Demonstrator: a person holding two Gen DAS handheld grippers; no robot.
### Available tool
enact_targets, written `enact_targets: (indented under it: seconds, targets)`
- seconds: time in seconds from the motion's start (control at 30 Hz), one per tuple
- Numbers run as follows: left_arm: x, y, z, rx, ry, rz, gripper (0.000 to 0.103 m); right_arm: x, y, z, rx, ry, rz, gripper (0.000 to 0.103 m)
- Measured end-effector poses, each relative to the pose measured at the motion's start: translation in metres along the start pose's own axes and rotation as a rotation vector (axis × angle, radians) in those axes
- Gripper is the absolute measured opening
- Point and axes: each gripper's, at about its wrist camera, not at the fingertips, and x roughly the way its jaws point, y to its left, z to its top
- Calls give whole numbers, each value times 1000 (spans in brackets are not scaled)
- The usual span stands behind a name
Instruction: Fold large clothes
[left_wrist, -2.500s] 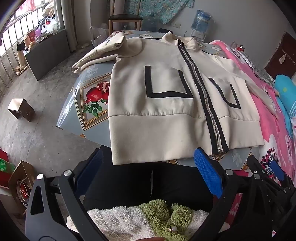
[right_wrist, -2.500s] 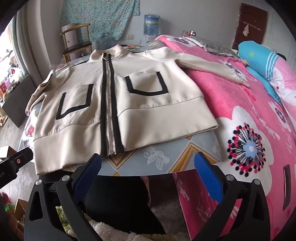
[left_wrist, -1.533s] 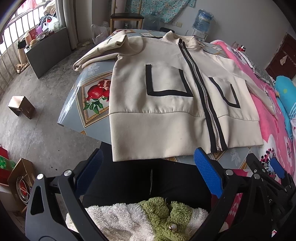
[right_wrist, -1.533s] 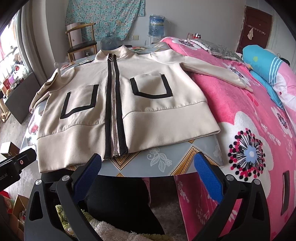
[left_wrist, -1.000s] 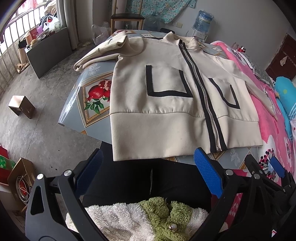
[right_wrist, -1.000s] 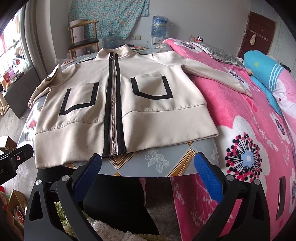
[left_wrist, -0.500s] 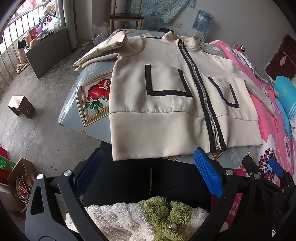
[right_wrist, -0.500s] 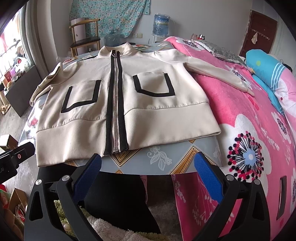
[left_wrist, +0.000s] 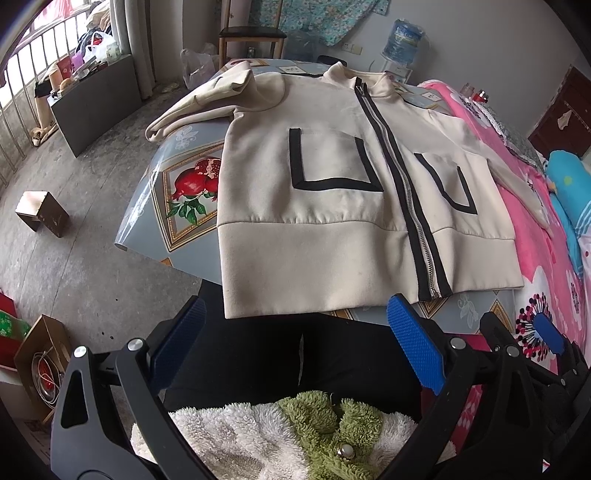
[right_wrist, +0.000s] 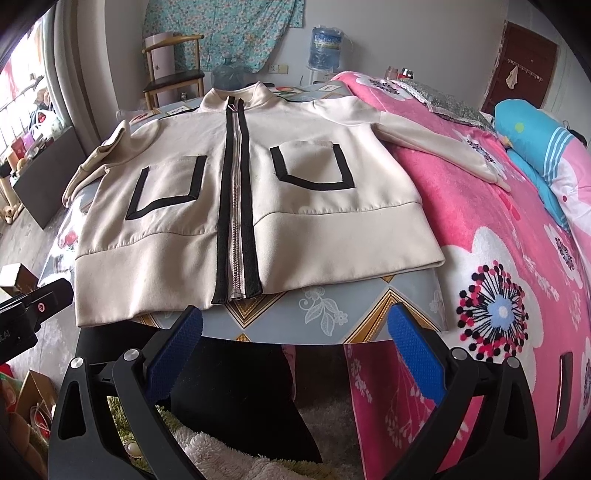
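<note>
A cream zip-up jacket (left_wrist: 332, 229) with black pocket trim lies flat, front up and zipped, on a table; it also shows in the right wrist view (right_wrist: 295, 206). Its hem hangs slightly over the near table edge. One sleeve (left_wrist: 207, 99) is bunched at the far left; the other sleeve (right_wrist: 436, 144) stretches right onto the bed. My left gripper (left_wrist: 295, 343) is open and empty, held back from the hem, below the table edge. My right gripper (right_wrist: 295, 343) is open and empty, also short of the table's near edge. Its blue pad also shows in the left wrist view (left_wrist: 550, 332).
The table (right_wrist: 332, 314) has a patterned blue-grey cover. A pink floral bed (right_wrist: 517, 258) abuts its right side, with a blue pillow (right_wrist: 535, 133). A wooden chair (right_wrist: 173, 81) and water bottle (right_wrist: 325, 48) stand behind. Cardboard boxes (left_wrist: 42, 214) sit on the floor at left.
Both grippers have drifted only slightly; the right wrist view has edged a bit nearer the jacket. The jacket has not moved and both grippers stay open.
</note>
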Motion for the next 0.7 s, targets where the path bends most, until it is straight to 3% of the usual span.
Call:
enact_targets:
  seconds: [0.47, 0.7]
  targets:
    - [1, 2, 0, -7, 4, -4, 95, -1, 2, 5, -17, -11, -5, 98]
    - [4, 7, 15, -16, 11, -10, 95, -4, 9, 20, -23, -30, -1, 98]
